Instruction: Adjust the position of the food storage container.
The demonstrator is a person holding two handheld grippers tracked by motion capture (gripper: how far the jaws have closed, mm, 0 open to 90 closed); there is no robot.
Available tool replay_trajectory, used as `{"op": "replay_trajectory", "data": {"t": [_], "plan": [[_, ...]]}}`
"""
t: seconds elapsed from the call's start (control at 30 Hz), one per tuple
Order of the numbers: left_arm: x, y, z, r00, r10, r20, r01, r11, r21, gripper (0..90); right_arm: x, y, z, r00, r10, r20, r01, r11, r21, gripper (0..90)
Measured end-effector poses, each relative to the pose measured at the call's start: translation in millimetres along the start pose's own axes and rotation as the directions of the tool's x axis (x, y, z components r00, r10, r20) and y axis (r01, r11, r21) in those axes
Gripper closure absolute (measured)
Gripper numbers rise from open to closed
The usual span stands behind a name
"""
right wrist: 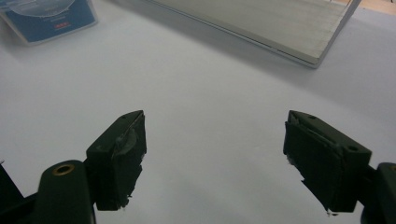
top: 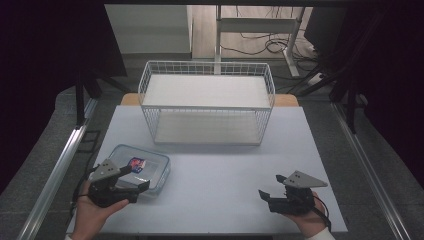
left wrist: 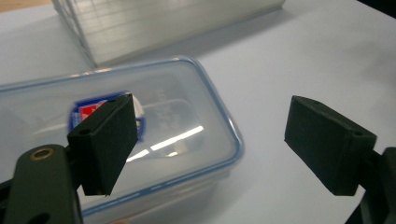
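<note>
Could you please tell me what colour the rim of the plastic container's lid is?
The lid's rim is blue around a clear lid, seen best in the left gripper view.

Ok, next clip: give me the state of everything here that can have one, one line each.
Clear plastic container: lid on, flat on the table, a small red-and-blue item inside.
White wire shelf rack: upright, both shelves bare.
Left gripper: open, at the container, one jaw over its lid, gripping nothing.
Right gripper: open, above bare table, holding nothing.
</note>
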State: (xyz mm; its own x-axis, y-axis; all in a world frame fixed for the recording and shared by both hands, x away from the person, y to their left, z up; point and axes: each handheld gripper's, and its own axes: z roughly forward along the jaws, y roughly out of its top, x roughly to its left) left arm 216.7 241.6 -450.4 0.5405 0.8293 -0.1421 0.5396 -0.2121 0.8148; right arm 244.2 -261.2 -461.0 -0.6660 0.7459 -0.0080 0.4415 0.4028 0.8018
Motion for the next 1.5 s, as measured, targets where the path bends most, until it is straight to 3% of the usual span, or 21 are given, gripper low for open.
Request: {"op": "replay_trajectory", "data": {"t": [0.23, 0.4, 0.43, 0.5, 0.53, 0.6, 0.73, 0.8, 0.83, 0.9, 0.97, 1.03, 1.1, 1.13, 1.17, 1.2, 1.27, 1.4, 1.5], "plan": [[26.2, 15.1, -10.6, 0.9993, -0.007, -0.035, 0.007, 1.0000, -0.004, 18.3, 0.5, 1.2, 2.7, 1.0000, -0.006, -0.006, 0.006, 1.000, 0.007, 21.4], [57.5, 25.5, -24.1, 0.9969, -0.058, -0.052, 0.059, 0.9981, 0.017, 19.5, -0.4, 1.2, 4.9, 1.0000, -0.007, -0.001, 0.007, 1.000, 0.018, 21.4], [57.5, 25.5, -24.1, 0.9969, -0.058, -0.052, 0.059, 0.9981, 0.017, 20.6, -0.4, 1.2, 4.9, 1.0000, -0.007, -0.001, 0.007, 1.000, 0.018, 21.4], [75.0, 29.5, -26.2, 0.9917, -0.057, -0.115, 0.062, 0.9973, 0.039, 22.5, -0.4, 1.3, 6.0, 1.0000, -0.005, 0.000, 0.005, 1.000, 0.021, 21.4], [75.0, 29.5, -26.2, 0.9917, -0.057, -0.115, 0.062, 0.9973, 0.039, 24.1, -0.4, 1.3, 6.0, 1.0000, -0.005, 0.000, 0.005, 1.000, 0.021, 21.4], [91.8, 30.5, -24.9, 0.9892, -0.071, -0.128, 0.079, 0.9952, 0.058, 30.5, -0.1, 0.8, 6.4, 0.9999, -0.010, 0.003, 0.010, 1.000, 0.027, 21.4], [114.0, 26.7, -15.1, 0.9851, -0.114, -0.129, 0.130, 0.9839, 0.123, 55.8, -1.0, 0.1, 7.1, 1.0000, -0.005, 0.006, 0.004, 0.999, 0.032, 21.4], [119.1, 25.2, -11.4, 0.9840, -0.112, -0.139, 0.132, 0.9802, 0.148, 66.8, -1.0, 0.0, 7.3, 1.0000, -0.005, 0.006, 0.005, 0.999, 0.033, 21.4], [127.4, 21.1, -4.2, 0.9797, -0.090, -0.179, 0.122, 0.9761, 0.180, 72.1, -0.9, 0.0, 7.8, 1.0000, -0.005, 0.007, 0.005, 0.999, 0.036, 21.4], [131.0, 18.9, -1.1, 0.9783, -0.070, -0.195, 0.109, 0.9752, 0.193, 82.2, -0.9, 0.0, 8.0, 1.0000, -0.007, 0.007, 0.007, 0.999, 0.037, 21.4], [138.2, 14.5, 3.5, 0.9750, -0.071, -0.210, 0.116, 0.9714, 0.207, 84.8, -1.2, -0.2, 8.1, 0.9999, -0.010, 0.010, 0.009, 0.999, 0.039, 21.4], [144.8, 10.5, 5.7, 0.9718, -0.097, -0.215, 0.143, 0.9675, 0.209, 87.7, -2.0, -0.6, 7.9, 0.9998, -0.012, 0.016, 0.011, 0.999, 0.042, 21.4], [152.9, 3.2, 9.7, 0.9670, -0.115, -0.228, 0.170, 0.9558, 0.240, 89.4, -3.6, -1.4, 7.9, 0.9998, -0.005, 0.020, 0.004, 0.999, 0.045, 21.4], [152.9, 3.2, 9.7, 0.9670, -0.115, -0.228, 0.170, 0.9558, 0.240, 89.5, -3.8, -1.4, 8.0, 0.9998, -0.004, 0.020, 0.003, 0.999, 0.047, 21.4], [157.2, -3.2, 12.8, 0.9666, -0.115, -0.229, 0.176, 0.9476, 0.267, 89.4, -3.9, -1.5, 8.1, 0.9998, -0.003, 0.020, 0.002, 0.999, 0.048, 21.4], [157.2, -3.2, 12.8, 0.9666, -0.115, -0.229, 0.176, 0.9476, 0.267, 89.5, -3.9, -1.5, 7.9, 0.9998, -0.006, 0.018, 0.005, 0.999, 0.048, 21.4], [161.6, -14.1, 17.6, 0.9684, -0.116, -0.220, 0.181, 0.9355, 0.303, 89.6, -3.7, -1.3, 7.3, 0.9999, -0.009, 0.013, 0.008, 0.999, 0.040, 21.4], [162.4, -21.5, 19.5, 0.9680, -0.139, -0.209, 0.196, 0.9379, 0.286, 90.0, -4.7, -1.4, 7.7, 0.9998, -0.008, 0.016, 0.007, 0.999, 0.041, 21.3], [162.7, -23.3, 20.2, 0.9700, -0.137, -0.200, 0.194, 0.9354, 0.296, 90.0, -5.0, -1.7, 8.2, 0.9998, -0.009, 0.019, 0.009, 0.999, 0.041, 21.1]]}}
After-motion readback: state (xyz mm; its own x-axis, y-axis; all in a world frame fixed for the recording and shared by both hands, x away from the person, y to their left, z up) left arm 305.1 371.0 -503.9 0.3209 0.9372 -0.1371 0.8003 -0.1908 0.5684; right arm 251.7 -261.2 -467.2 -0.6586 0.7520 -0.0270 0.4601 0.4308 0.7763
